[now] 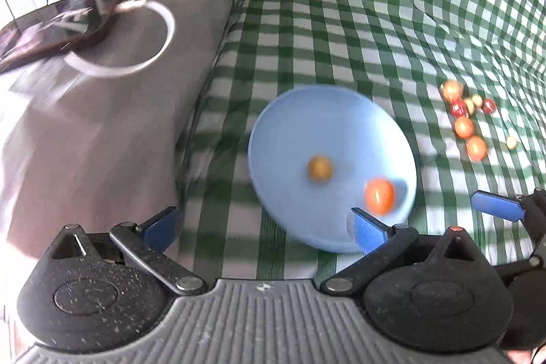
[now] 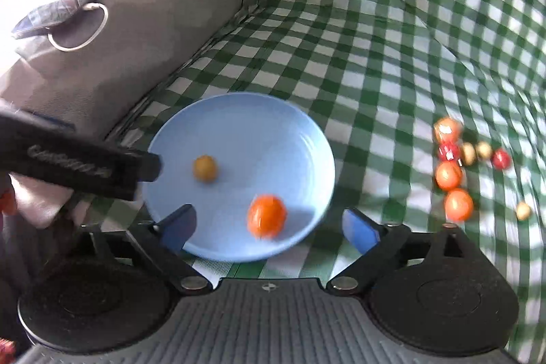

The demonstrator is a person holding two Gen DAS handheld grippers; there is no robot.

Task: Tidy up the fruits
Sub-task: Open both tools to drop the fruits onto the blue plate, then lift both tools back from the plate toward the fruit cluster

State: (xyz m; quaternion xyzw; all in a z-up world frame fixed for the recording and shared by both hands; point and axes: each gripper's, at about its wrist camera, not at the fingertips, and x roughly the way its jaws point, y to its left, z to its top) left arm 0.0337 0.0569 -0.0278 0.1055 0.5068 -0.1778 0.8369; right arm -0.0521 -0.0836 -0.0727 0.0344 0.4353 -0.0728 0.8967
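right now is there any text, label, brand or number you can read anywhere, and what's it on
Nothing can be read for certain.
Left gripper: raised lettering runs along its black body in the right wrist view, too blurred to read.
Dark cover or screen on the grey cushion: light marks only, smeared by motion, unreadable.
Blue plate, fruits and green checked cloth: no writing seen.

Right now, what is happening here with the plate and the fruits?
A person is sorting fruits with two hand-held grippers. Both the left gripper and the right gripper are open and empty above the blue plate. The plate holds an orange fruit and a small yellowish one. More fruits wait on the checked cloth.
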